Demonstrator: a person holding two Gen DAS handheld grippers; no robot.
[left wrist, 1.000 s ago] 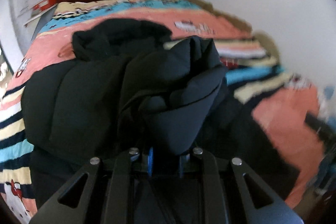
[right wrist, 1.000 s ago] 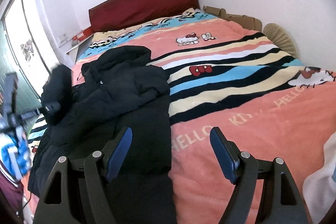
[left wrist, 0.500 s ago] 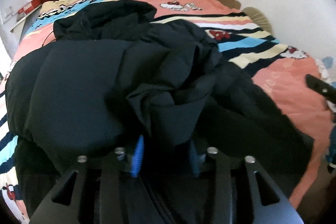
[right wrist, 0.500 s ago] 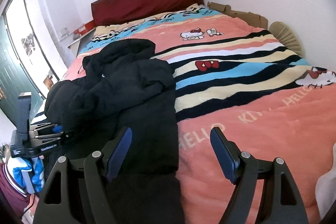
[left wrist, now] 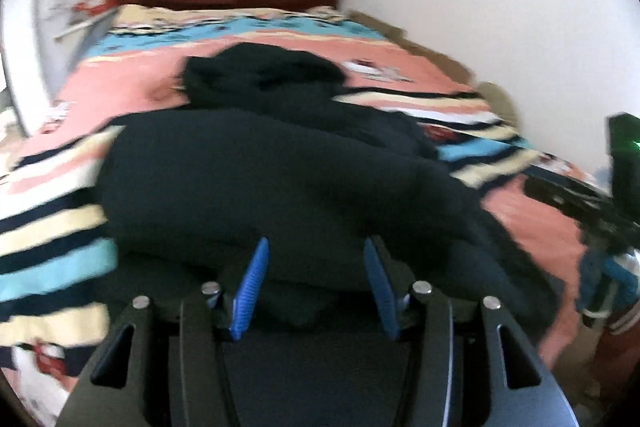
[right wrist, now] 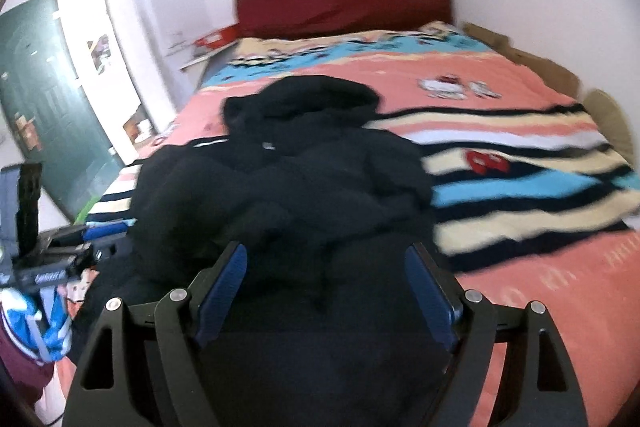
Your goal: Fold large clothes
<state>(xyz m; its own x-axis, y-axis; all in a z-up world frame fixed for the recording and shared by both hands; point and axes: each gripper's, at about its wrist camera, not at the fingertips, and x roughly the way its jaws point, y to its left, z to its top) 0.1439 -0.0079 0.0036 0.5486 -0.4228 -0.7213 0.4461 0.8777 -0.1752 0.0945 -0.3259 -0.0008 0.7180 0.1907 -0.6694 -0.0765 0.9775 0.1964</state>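
Both grippers' ribbed blue fingers (left wrist: pixel 253 281) (right wrist: pixel 222 291) gape wide over the puffy, rumpled black jacket (right wrist: pixel 304 179).

Bulky black jacket (right wrist: pixel 304 187) fills the bed's left half; striped blanket (right wrist: pixel 520 163) rightward lies open.

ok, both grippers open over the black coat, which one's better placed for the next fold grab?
Probably left. The left gripper sits open right at the black coat's bulky near edge; the right gripper hovers over flatter fabric.
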